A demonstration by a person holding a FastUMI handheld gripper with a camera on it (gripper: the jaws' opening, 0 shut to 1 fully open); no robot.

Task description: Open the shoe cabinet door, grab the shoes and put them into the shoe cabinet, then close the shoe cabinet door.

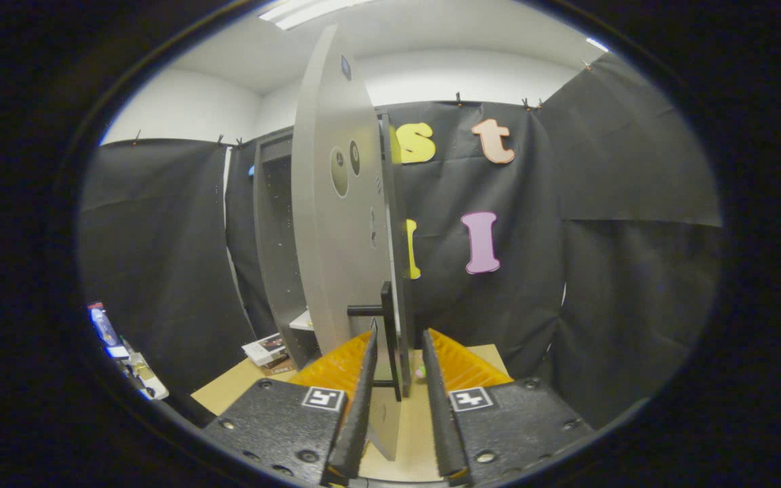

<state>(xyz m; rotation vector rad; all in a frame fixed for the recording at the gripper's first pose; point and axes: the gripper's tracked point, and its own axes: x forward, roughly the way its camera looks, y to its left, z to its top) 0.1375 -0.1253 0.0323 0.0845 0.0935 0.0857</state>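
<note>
door (336,224) stands edge-on, swung open from the cabinet (275,244); its handle (385,308) sits between the gripper (397,366) fingers, narrowly parted, not clearly pinching. best to pull steadily along the hinge arc.

The claw (397,407) is showing two textured black blocks dotted with round screws. Each block is wearing a small square black-and-white marker on its inner corner, and ribbed orange panels are rising just behind them.
</note>
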